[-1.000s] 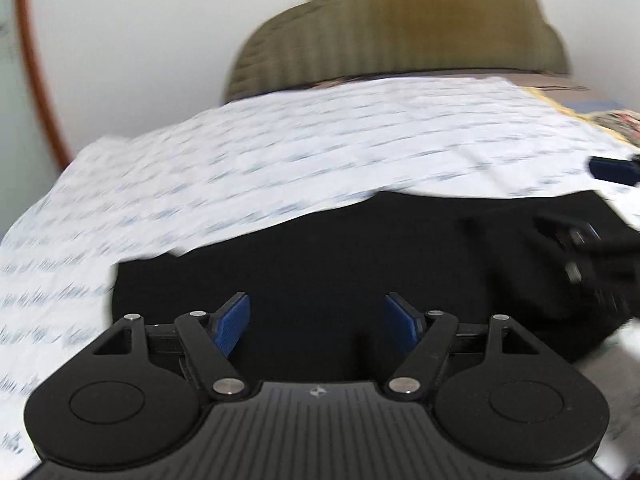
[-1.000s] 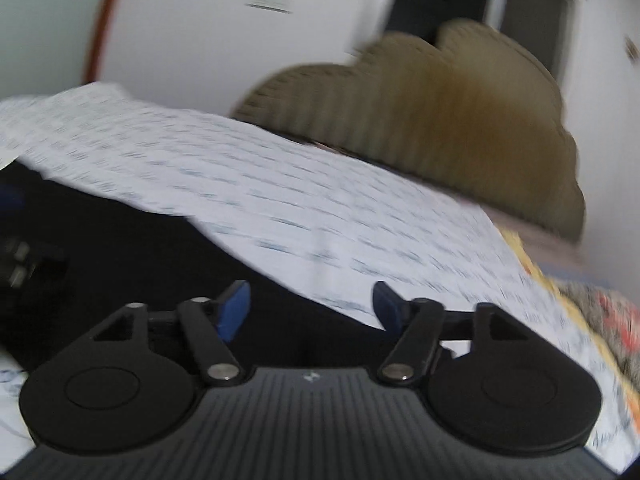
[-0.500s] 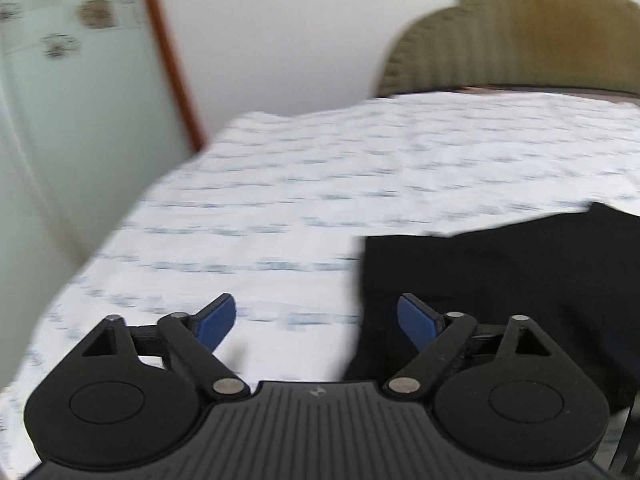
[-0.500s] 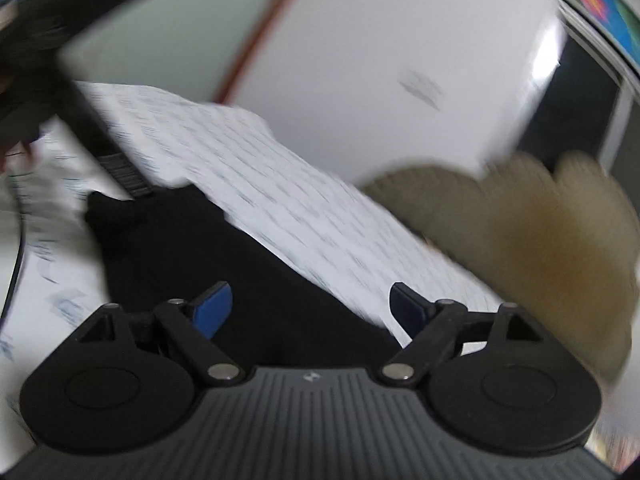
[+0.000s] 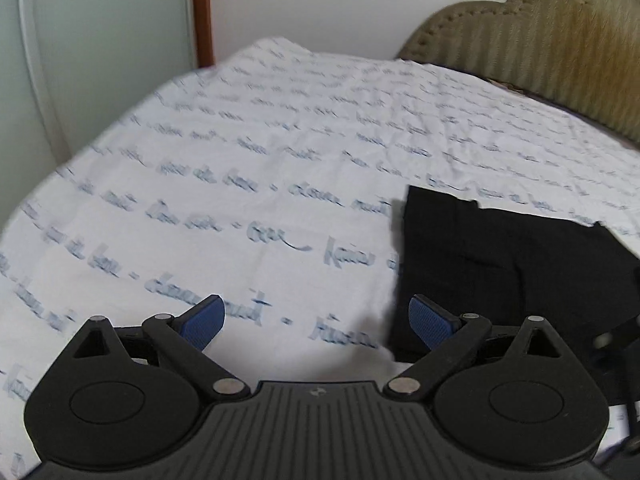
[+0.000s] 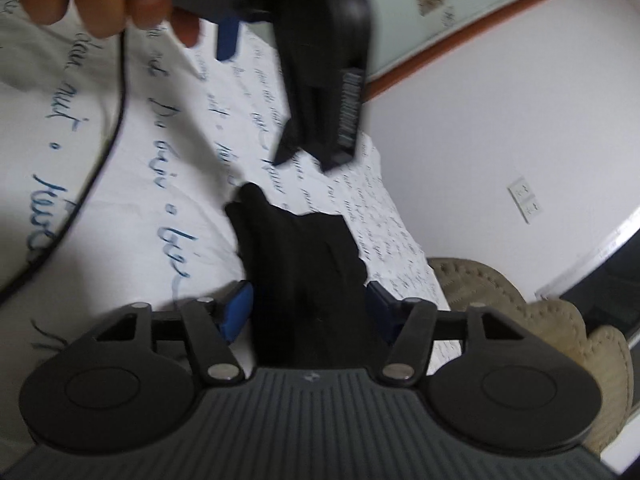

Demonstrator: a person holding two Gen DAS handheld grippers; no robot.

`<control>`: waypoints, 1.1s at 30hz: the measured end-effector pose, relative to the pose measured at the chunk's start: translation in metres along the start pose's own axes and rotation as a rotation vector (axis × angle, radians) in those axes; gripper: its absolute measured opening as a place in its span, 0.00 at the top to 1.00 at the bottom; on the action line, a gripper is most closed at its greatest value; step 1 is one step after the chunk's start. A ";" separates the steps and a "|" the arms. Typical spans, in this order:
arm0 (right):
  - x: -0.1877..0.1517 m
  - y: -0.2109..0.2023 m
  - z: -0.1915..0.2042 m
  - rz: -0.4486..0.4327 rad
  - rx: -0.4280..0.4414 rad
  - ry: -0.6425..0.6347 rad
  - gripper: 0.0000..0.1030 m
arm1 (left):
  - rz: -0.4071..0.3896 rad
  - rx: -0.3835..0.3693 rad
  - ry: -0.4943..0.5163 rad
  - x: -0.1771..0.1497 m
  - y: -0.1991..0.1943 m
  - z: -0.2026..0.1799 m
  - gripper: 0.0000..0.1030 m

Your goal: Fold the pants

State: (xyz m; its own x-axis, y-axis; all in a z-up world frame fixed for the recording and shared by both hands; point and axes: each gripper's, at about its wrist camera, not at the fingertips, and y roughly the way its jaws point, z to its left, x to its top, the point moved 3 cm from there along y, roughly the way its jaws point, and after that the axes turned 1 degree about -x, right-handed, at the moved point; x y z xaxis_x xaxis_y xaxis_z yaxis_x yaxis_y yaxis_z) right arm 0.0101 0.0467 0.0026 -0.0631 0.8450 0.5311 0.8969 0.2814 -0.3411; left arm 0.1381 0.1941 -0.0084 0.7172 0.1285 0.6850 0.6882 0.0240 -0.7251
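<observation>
Your left gripper [image 5: 316, 322] shows matt black plastic arms, a ribbed grey plastic body and small shiny metal pivot pins; its blue pads [image 5: 430, 322] look finely textured, like rubber. Same finish on your right gripper [image 6: 310, 312], ribbed and dull. The pants [image 5: 500, 264] are flat matt black cloth, smooth, with no sheen. Under them the bedsheet [image 5: 248, 152] is thin white cotton-like cloth, lightly creased, printed with blue script. The headboard [image 5: 552, 40] looks like padded olive fabric, ribbed and stitched. The door frame [image 5: 202, 12] is glossy reddish wood, beside frosted glass.
</observation>
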 end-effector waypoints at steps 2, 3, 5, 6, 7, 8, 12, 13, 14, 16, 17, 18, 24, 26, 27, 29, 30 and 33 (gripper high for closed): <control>0.003 0.000 0.005 0.000 0.005 -0.017 0.47 | 0.044 -0.073 -0.054 -0.001 0.006 0.002 0.04; 0.004 0.001 0.007 0.001 0.000 -0.025 0.47 | 0.072 -0.119 -0.091 -0.002 0.010 0.004 0.04; 0.006 0.006 0.009 0.000 -0.010 -0.036 0.49 | 0.119 -0.197 -0.172 -0.004 0.018 0.006 0.04; 0.007 0.010 0.010 0.001 -0.012 -0.040 0.56 | 0.137 -0.224 -0.206 -0.004 0.021 0.007 0.04; 0.007 0.013 0.011 0.000 -0.011 -0.044 0.60 | 0.153 -0.245 -0.237 -0.005 0.026 0.007 0.04; 0.008 0.017 0.012 -0.001 -0.012 -0.047 0.67 | 0.167 -0.260 -0.262 -0.004 0.030 0.008 0.04; 0.008 0.029 0.019 0.004 0.006 -0.049 0.84 | 0.192 -0.284 -0.335 -0.004 0.041 0.008 0.01; 0.008 0.029 0.019 0.003 0.002 -0.043 0.85 | 0.193 -0.298 -0.355 -0.004 0.042 0.009 0.00; 0.007 0.029 0.018 -0.001 0.008 -0.027 0.86 | 0.197 -0.311 -0.373 -0.002 0.044 0.009 0.00; 0.006 0.025 0.010 -0.012 0.028 0.044 0.89 | 0.204 -0.343 -0.404 0.000 0.047 0.007 0.00; 0.006 0.024 0.003 -0.015 0.049 0.104 0.90 | 0.208 -0.360 -0.420 0.002 0.049 0.007 0.00; 0.005 0.022 -0.006 -0.019 0.071 0.169 0.90 | 0.212 -0.386 -0.439 0.003 0.050 0.006 0.00; -0.002 0.010 -0.052 -0.057 0.151 0.435 0.90 | 0.263 -0.546 -0.549 0.015 0.070 -0.009 0.00; -0.006 0.008 -0.062 -0.064 0.162 0.491 0.90 | 0.259 -0.535 -0.540 0.021 0.076 -0.017 0.01; -0.007 0.004 -0.067 -0.066 0.167 0.519 0.90 | 0.256 -0.537 -0.534 0.024 0.079 -0.021 0.01; -0.011 0.001 -0.074 -0.070 0.175 0.564 0.90 | 0.254 -0.552 -0.521 0.028 0.084 -0.028 0.04; -0.012 -0.001 -0.077 -0.071 0.175 0.580 0.90 | 0.252 -0.556 -0.513 0.030 0.085 -0.031 0.09; -0.013 -0.005 -0.083 -0.073 0.170 0.603 0.90 | 0.258 -0.572 -0.502 0.031 0.088 -0.036 0.62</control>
State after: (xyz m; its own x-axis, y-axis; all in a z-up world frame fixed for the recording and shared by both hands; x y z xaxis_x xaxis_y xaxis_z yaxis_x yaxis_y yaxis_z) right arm 0.0423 -0.0035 0.0619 0.1807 0.4302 0.8845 0.8142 0.4390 -0.3799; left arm 0.2247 0.1646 -0.0486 0.8202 0.4942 0.2883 0.5543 -0.5618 -0.6141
